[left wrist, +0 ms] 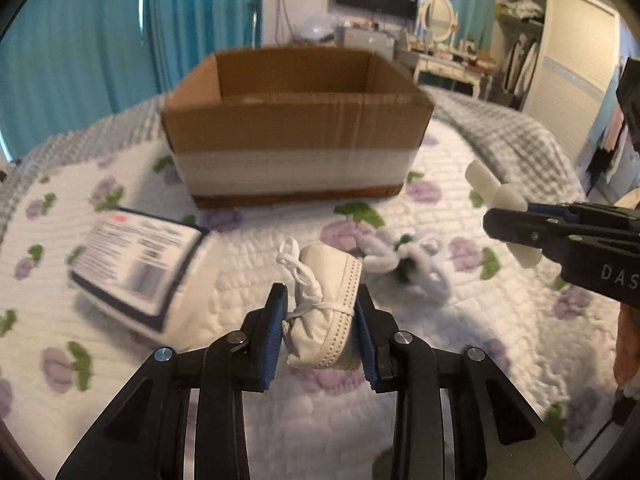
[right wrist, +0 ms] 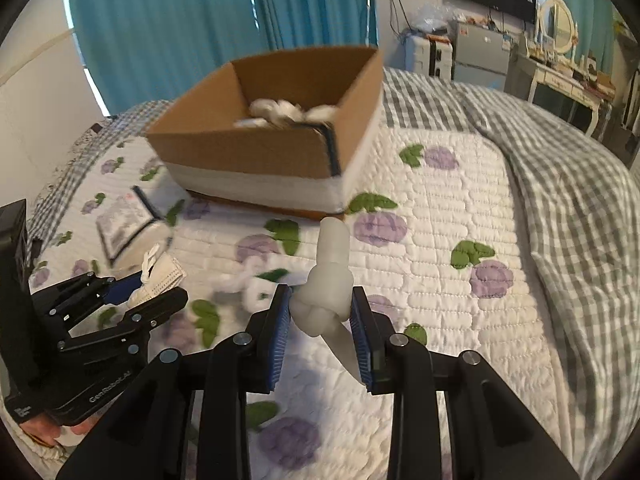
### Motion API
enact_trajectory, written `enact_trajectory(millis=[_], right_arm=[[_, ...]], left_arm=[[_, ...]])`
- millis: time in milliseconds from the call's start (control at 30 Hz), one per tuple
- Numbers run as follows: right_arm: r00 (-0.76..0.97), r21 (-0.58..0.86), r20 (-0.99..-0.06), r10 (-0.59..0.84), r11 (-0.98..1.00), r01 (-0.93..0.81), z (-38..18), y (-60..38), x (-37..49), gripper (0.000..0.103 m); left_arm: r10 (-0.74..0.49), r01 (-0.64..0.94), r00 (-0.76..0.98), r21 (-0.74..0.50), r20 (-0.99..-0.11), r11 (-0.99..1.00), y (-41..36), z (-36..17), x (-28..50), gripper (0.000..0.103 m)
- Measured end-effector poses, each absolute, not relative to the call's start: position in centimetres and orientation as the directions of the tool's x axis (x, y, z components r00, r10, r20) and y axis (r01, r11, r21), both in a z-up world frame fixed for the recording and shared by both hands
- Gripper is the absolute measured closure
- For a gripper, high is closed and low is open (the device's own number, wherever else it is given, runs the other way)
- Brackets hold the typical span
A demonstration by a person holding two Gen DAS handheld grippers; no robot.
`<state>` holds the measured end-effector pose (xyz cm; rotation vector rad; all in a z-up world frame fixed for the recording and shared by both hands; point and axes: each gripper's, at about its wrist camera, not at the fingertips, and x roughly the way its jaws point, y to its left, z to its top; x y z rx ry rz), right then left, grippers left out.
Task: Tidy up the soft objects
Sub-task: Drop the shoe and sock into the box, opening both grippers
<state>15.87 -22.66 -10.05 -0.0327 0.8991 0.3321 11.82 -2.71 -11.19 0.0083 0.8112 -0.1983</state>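
My left gripper (left wrist: 322, 300) is shut on a small white baby shoe (left wrist: 326, 312) with laces, held above the quilt; it also shows at the left of the right wrist view (right wrist: 158, 276). My right gripper (right wrist: 320, 308) is shut on a white knotted soft toy (right wrist: 326, 284); it also shows at the right of the left wrist view (left wrist: 504, 208). An open cardboard box (left wrist: 296, 128) stands ahead on the bed, and it holds white soft items (right wrist: 288, 112). A white fluffy toy with green (left wrist: 404, 260) lies on the quilt between the grippers.
A flat packet with a printed label (left wrist: 136, 264) lies on the floral quilt left of the box. A grey checked blanket (right wrist: 560, 184) covers the bed's right side. Teal curtains, a dresser and a wardrobe stand behind.
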Motion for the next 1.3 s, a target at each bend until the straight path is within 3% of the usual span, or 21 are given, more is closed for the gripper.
enact_trajectory(millis=[400,700,1033,1300], right_arm=[[0.696,0.032,-0.651,0.305,0.926,-0.376,0.6,-19.9,10.9,0.074],[0.745,0.023,-0.564,0.356,0.909,-0.417,6.4,-18.3,12.9,0.074],[0.758,0.020,-0.532,0.377,0.901,-0.434,7.9,-16.0,22.2,0.074],[0.705,0.071,-0.608,0.366,0.909,-0.411,2.3,-15.0,32.6,0.074]], left_arm=[[-0.183,0.192,0.806,-0.045,-0.563,0.980,-1.3,-1.1,9.4,0.071],[-0.189,0.211,0.860,-0.008,-0.474,0.978,-1.4,4.8,12.2,0.071],[-0.160,0.191,0.856,0.014,-0.491,0.981,-0.8,4.1,21.4,0.071],[-0.134,0.168,0.818,0.010,-0.560,0.986,-0.3,-0.3,30.1,0.071]])
